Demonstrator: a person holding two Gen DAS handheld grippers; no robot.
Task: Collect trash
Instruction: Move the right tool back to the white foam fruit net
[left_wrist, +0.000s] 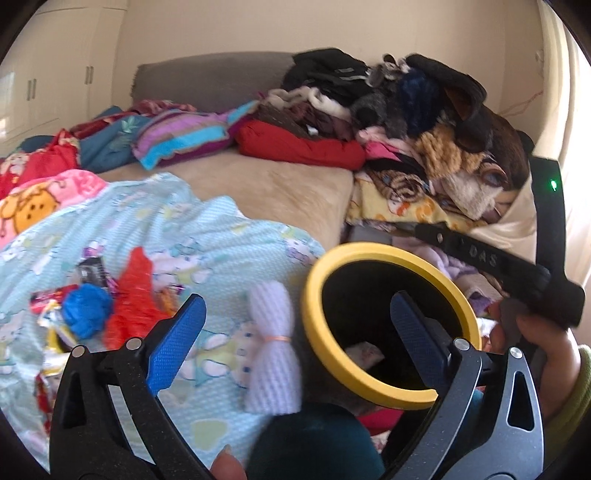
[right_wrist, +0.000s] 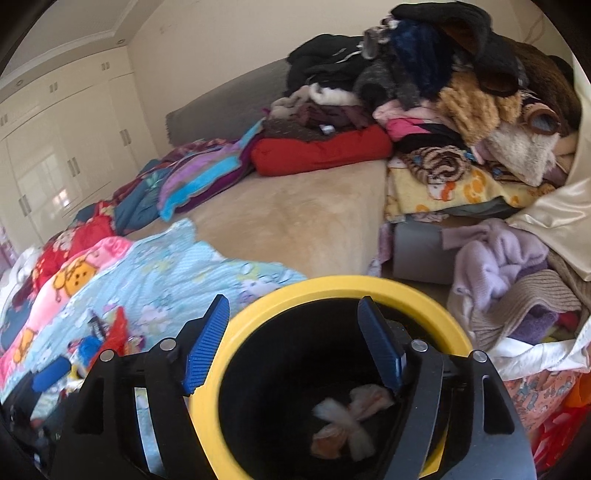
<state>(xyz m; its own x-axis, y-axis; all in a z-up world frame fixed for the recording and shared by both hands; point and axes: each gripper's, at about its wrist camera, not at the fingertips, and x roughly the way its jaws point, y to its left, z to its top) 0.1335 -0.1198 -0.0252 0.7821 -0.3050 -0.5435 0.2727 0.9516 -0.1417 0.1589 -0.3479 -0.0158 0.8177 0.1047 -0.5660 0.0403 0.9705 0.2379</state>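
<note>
A black bin with a yellow rim (left_wrist: 373, 391) (right_wrist: 218, 435) stands by the bed. My left gripper (left_wrist: 291, 328) is open; a white tied bundle (left_wrist: 273, 354), blurred, is between its fingers beside the bin's rim, with no finger touching it. My right gripper (right_wrist: 295, 343) is open and empty right above the bin's mouth. Crumpled white and orange trash (right_wrist: 351, 417) lies at the bin's bottom. More trash lies on the light blue blanket: a blue crumpled piece (left_wrist: 86, 310), a red piece (left_wrist: 133, 299) and wrappers (left_wrist: 48, 299).
A tall pile of clothes (left_wrist: 424, 122) (right_wrist: 443, 92) fills the bed's back right. Folded red and striped fabrics (left_wrist: 295, 144) lie at the back. A tan bed surface (left_wrist: 266, 188) is in the middle. The right gripper's body (left_wrist: 517, 266) is beside the bin.
</note>
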